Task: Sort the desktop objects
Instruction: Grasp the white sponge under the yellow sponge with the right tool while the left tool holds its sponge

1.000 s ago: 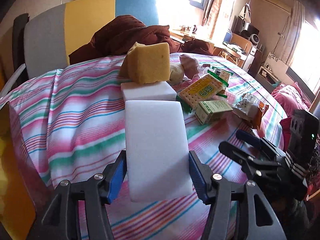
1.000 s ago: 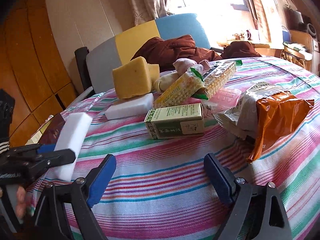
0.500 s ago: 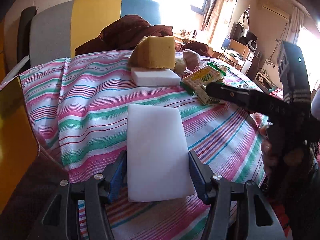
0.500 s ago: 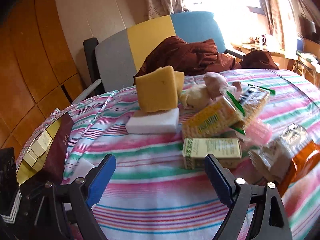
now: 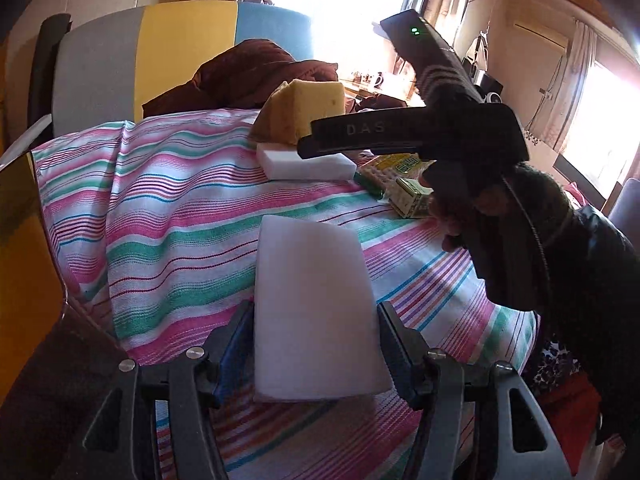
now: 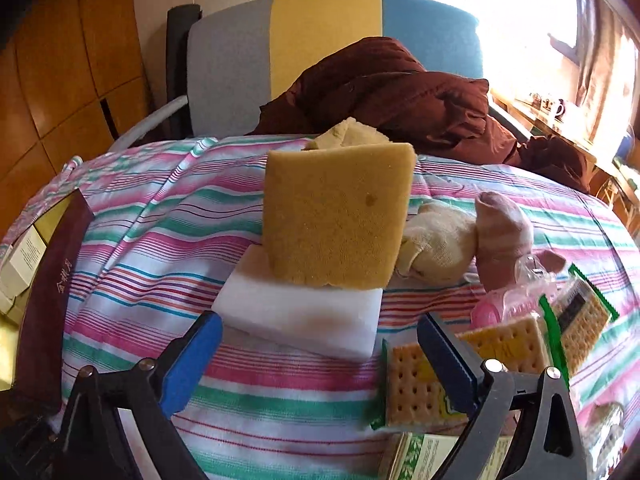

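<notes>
1. Since a second ago I have drawn my left gripper [image 5: 316,354] back toward the near edge of the worktop [image 5: 168,224], carrying the white foam block [image 5: 314,308] away from the pile; my right gripper [image 6: 320,354] has swung in toward the pile, so the second white foam block [image 6: 300,308] now fills its view where the green carton was before.

2. My left gripper is clamped on the white foam block, one blue pad on each long side, at the block's near end. The far end sticks out forward above the striped cloth.

3. My right gripper stands wide open with nothing between its pads. The second white foam block lies just ahead of it, flat on the worktop, with the yellow sponge [image 6: 338,216] standing on it.

4. Relative to that second block: the cracker packs [image 6: 472,364] lie just to its right, the rolled socks [image 6: 468,240] behind and right, and the dark book [image 6: 56,280] well to its left.

5. I judge both blocks light, soft and springy, easily dented. I would take the second block across its short sides, gently; the sponge on top would likely topple.
</notes>
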